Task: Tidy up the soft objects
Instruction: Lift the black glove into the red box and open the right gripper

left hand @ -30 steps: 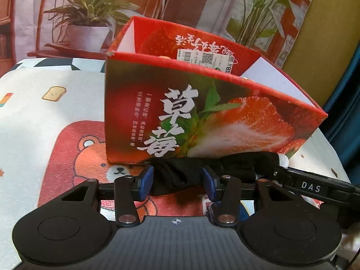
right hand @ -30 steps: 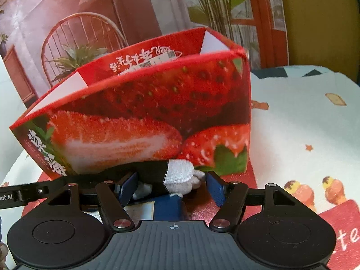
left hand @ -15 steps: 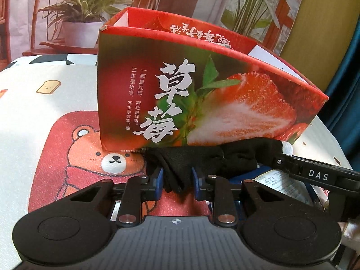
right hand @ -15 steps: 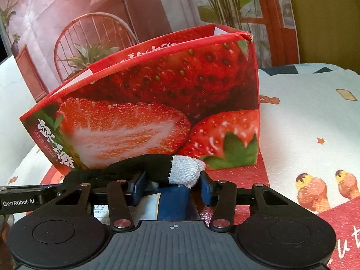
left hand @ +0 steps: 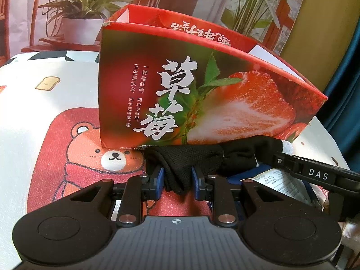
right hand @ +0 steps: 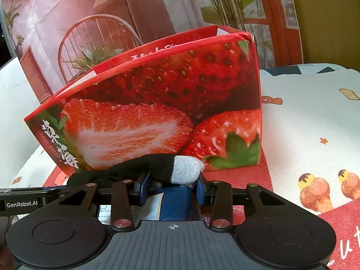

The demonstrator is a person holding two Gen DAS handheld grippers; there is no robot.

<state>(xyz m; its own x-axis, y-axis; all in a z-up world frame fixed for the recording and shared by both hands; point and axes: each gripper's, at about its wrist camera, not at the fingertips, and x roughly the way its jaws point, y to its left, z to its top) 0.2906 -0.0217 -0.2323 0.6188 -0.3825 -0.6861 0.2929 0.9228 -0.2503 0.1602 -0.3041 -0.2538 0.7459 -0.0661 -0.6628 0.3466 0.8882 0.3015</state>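
A black sock (left hand: 193,157) stretches across the lower middle of both views, just in front of the strawberry box (left hand: 202,90), held between the 2 tools. In the left wrist view the left gripper (left hand: 177,178) has its blue pads pressed in on a bunched fold of the sock's black knit, clamped on it at the lower centre of the frame. The rest of the sock runs off to the right, toward a black bar marked DAS (part of the other tool) at the right edge.

In the right wrist view the right gripper (right hand: 172,187) sits at the sock's (right hand: 157,166) other end, where the grey toe (right hand: 185,169) pokes out just above and between the pads. The pads stand close beside the toe end, but I cannot tell whether they actually bite on it. Under the sock lies a blue packet (right hand: 177,204) with a white printed label.

The box fills the middle of each frame, open at the top, standing on a tablecloth (left hand: 51,139) printed with a cartoon bear.
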